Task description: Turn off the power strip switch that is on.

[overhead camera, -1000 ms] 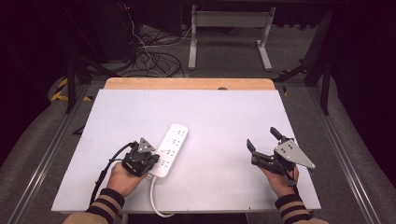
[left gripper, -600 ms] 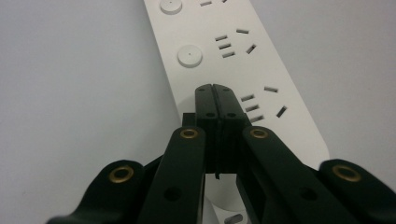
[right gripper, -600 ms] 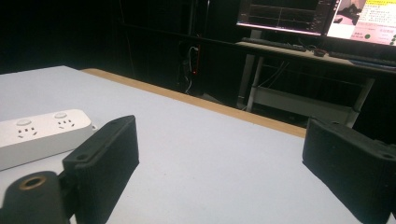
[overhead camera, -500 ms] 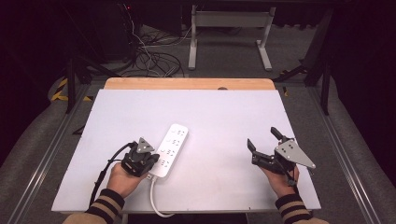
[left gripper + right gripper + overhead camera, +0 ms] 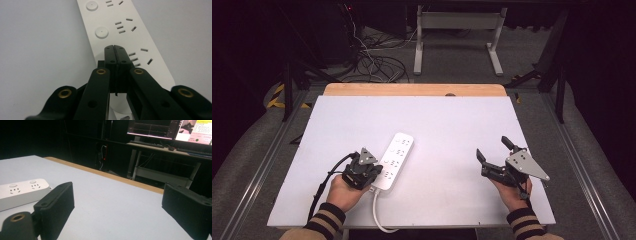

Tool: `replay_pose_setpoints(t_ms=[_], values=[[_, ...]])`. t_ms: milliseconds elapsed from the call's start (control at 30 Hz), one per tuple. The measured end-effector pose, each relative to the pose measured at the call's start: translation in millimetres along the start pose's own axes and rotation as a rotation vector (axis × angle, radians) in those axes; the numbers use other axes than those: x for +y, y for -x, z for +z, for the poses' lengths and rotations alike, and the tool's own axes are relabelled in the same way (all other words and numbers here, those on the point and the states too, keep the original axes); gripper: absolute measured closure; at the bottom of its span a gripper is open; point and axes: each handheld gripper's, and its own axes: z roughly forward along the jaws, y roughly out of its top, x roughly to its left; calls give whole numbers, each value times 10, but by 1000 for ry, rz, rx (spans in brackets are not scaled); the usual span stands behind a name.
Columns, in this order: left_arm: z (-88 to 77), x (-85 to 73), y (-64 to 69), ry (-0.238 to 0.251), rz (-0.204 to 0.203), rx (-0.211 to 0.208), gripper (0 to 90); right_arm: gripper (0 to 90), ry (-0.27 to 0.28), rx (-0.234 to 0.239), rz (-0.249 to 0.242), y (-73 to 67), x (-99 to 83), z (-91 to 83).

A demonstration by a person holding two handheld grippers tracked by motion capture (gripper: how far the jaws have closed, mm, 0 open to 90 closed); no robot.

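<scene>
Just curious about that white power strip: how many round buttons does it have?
4 on the power strip, in a row along its left edge, one beside each socket group; the nearest may be partly hidden under the shut left gripper.

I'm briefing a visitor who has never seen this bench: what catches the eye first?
The white power strip lying aslant near the front of the pale table. The left tongs are shut, their tips over the strip's near end. The right tongs stand wide open and hold nothing, off to the strip's right.
</scene>
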Motion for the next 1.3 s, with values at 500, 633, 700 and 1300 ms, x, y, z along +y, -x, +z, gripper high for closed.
replay_pose_setpoints(t_ms=[500,633,700,1300], values=[[-211,13,-18,198,0,52,899,113,10,2,-2,12,5,-3],[-367,24,-10,318,3,101,899,113,9,3,-3,7,6,-3],[-475,19,-16,385,-16,112,898,114,12,2,-2,5,6,-2],[-1216,-287,-238,718,-219,352,898,118,18,6,-6,-10,26,21]])
